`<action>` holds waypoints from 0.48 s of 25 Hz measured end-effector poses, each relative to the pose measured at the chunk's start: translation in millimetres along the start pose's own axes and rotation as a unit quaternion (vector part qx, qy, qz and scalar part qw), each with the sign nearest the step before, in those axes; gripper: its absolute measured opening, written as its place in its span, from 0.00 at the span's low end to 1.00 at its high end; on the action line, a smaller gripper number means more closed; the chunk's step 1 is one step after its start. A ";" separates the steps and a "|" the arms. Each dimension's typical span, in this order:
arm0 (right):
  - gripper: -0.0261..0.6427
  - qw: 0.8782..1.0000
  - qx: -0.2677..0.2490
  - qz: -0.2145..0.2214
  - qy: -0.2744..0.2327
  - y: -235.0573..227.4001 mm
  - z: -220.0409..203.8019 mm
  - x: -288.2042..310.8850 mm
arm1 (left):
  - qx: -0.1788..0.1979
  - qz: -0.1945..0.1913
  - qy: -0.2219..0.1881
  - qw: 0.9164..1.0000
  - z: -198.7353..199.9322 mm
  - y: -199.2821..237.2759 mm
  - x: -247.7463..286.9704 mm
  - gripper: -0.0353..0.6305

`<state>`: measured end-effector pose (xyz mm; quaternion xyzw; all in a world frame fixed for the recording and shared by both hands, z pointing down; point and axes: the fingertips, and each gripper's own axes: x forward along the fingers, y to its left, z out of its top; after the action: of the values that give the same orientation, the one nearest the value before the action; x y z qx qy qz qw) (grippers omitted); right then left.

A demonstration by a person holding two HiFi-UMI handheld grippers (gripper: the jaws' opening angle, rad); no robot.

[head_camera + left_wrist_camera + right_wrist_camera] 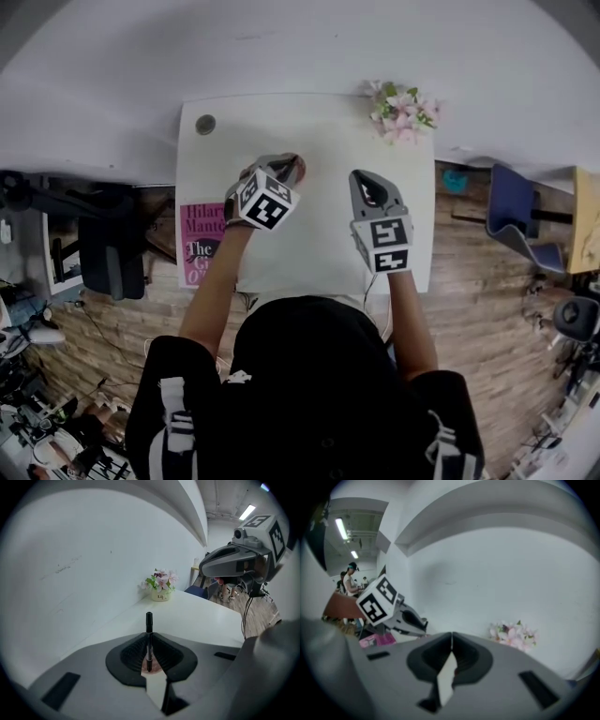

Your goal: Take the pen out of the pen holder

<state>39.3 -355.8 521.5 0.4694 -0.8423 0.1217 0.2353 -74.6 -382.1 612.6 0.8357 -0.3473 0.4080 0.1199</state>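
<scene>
Your left gripper (pixel 284 172) and right gripper (pixel 372 180) hover above the white table (pixel 319 234), the right clenched on nothing. A flower pot (pixel 401 112) sits at the table's far right corner. The left gripper pinches the black pen (pixel 148 620) upright over the table.

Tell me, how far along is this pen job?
Done: the left gripper is clamped on the slim black pen and holds it upright. In hand: it carries the pen above the white table. The jaws hide the pen's lower end, so I cannot tell whether it hangs fully free. Left: probably lifting it clear and setting it down. The right gripper is shut and empty.
</scene>
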 end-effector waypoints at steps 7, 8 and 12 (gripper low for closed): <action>0.09 1.000 -0.020 0.001 -0.022 3.3 17.0 -12.5 | -0.021 0.018 -0.047 0.999 20.3 -2.5 -25.1 0.14; 0.09 0.999 -0.023 0.001 -0.025 5.2 20.1 -14.6 | -0.023 0.022 -0.053 0.998 22.8 -2.8 -30.0 0.14; 0.09 0.999 -0.033 0.003 -0.042 12.9 34.7 -21.1 | -0.030 0.038 -0.079 0.996 30.7 -2.5 -50.2 0.14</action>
<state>28.1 -348.3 481.1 0.4633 -0.8566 0.0744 0.2146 -75.9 -370.9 554.7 0.8473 -0.3996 0.3348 0.1015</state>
